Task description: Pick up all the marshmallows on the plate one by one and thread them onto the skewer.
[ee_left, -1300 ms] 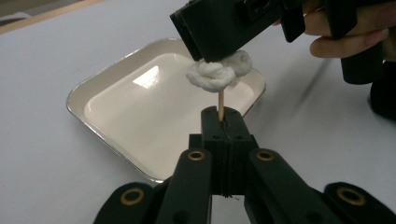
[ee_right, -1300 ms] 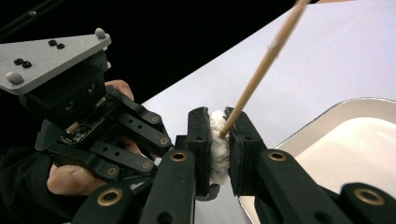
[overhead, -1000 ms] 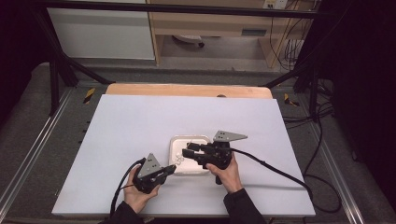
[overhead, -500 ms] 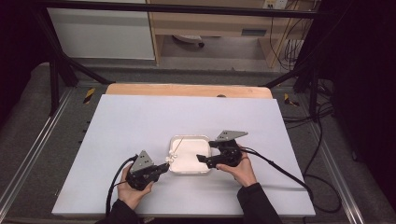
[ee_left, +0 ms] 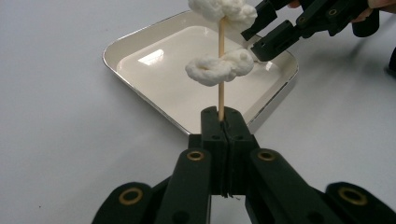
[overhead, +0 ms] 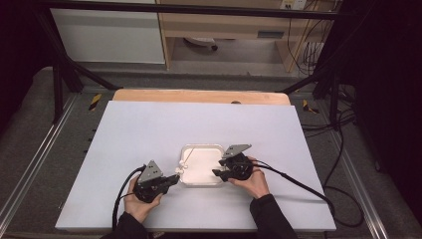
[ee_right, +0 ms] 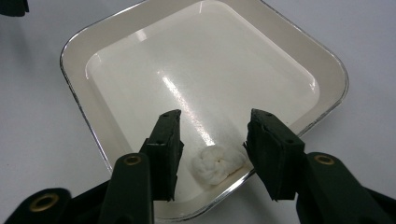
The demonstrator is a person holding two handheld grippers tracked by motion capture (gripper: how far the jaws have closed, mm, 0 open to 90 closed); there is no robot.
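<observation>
At the left of the high view, the left gripper [overhead: 175, 178] rests low over the white table [overhead: 149, 129], held in the person's left hand [overhead: 139, 201], its nose just beside the left rim of the tray [overhead: 185, 183]. In the left gripper view its jaws are pressed together and clamped on the lower end of a thin wooden skewer [ee_left: 221, 95], which stands upright in that view above the tray's near rim. Two white dough-like lumps are threaded on the skewer: a lower lump [ee_left: 219, 66] partway up the stick and an upper lump [ee_left: 223, 9] at the top edge of the frame. The tray is a shallow, cream-coloured, square dish with rounded corners and a bright metal edge, lying flat on the table between the two grippers. To the right, the right gripper [overhead: 216, 173], held in the right hand [overhead: 254, 180], reaches over the tray's right rim. In the right gripper view its jaws stand apart, having just been closing, with a third white lump [ee_right: 217, 164] lying loose on the tray floor between them, against the near wall; the pads [ee_right: 166, 149] are not touching it. In the left gripper view, the right gripper's tips lie just beside the lower lump on the skewer.
</observation>
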